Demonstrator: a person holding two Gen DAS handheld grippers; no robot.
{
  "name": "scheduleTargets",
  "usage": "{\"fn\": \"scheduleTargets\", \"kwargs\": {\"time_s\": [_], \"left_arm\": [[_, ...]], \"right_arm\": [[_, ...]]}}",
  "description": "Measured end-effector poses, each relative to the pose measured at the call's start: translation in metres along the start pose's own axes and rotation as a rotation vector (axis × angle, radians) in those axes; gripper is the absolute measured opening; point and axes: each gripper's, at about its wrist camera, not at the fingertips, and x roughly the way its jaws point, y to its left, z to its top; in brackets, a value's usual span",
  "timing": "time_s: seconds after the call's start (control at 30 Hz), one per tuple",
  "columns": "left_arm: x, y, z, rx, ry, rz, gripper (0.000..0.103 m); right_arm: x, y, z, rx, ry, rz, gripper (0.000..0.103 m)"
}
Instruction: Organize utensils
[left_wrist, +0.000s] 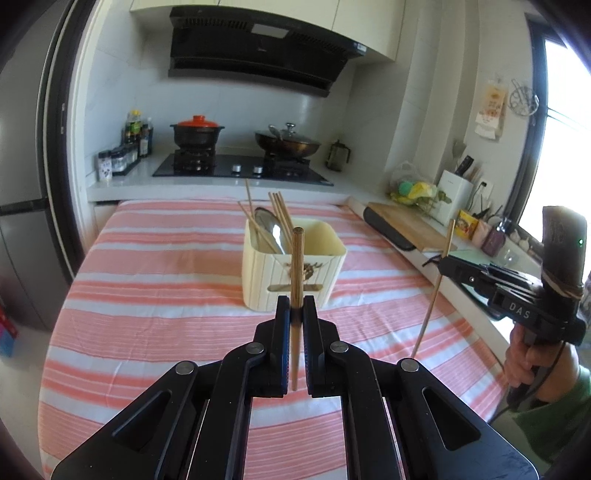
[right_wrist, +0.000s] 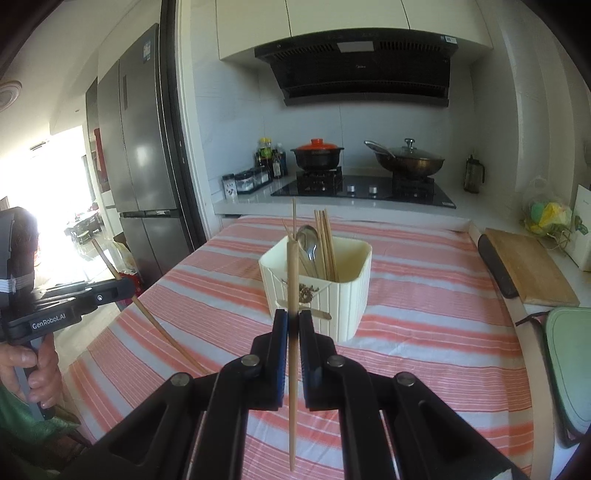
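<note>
We hold one wooden chopstick in each tool above a table covered in a pink-and-white striped cloth (left_wrist: 147, 266). The left gripper (left_wrist: 296, 314) is clenched on its chopstick (left_wrist: 297, 266), the two black fingers pressed against the stick's darker lower part, with the blunt upper end rising toward the camera's centre and the thin tip hanging below the fingers. Seen from the right wrist, that same tool (right_wrist: 123, 290) carries its stick at a slant over the cloth's left side. The right gripper (right_wrist: 293, 325) is likewise closed tight on the second chopstick (right_wrist: 292, 288), which stands nearly upright between the fingers; from the left wrist it appears at the far right (left_wrist: 445, 260), stick leaning slightly. Both sticks are in the air, clear of the cream utensil holder (left_wrist: 291, 269) that sits on the cloth ahead of us. Inside it stand several more chopsticks (right_wrist: 325, 243) and a metal spoon (right_wrist: 308, 240), grouped toward the holder's left half.
</note>
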Motion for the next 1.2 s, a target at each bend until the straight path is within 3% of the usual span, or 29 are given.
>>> {"fn": "scheduleTargets", "kwargs": {"time_s": [0.07,0.3,0.53,0.7,0.87,1.03,1.2], "left_arm": [[-0.004,-0.003,0.004,0.018,-0.006,-0.003,0.005],[-0.014,0.003,0.027,0.034,-0.025,-0.007,0.005],[-0.017,0.018,0.107,-0.004,-0.214,0.037,0.005],[0.028,0.024,0.151,-0.033,-0.269,0.067,0.005],[0.108,0.034,0.157,-0.066,-0.13,0.06,0.005],[0.177,0.047,0.141,-0.085,0.058,0.062,0.004],[0.221,0.056,0.12,-0.102,0.187,0.054,0.006]], "right_arm": [[-0.002,0.001,0.003,-0.018,-0.021,0.0,0.006],[0.016,-0.011,0.015,-0.034,0.034,-0.015,0.006],[0.025,-0.025,0.099,-0.05,-0.143,-0.033,0.006],[0.048,-0.028,0.152,-0.043,-0.262,-0.025,0.006],[0.099,-0.034,0.161,-0.065,-0.256,-0.037,0.006],[0.161,-0.055,0.141,-0.051,-0.114,-0.054,0.006],[0.211,-0.073,0.116,-0.014,0.036,-0.035,0.007]]}}
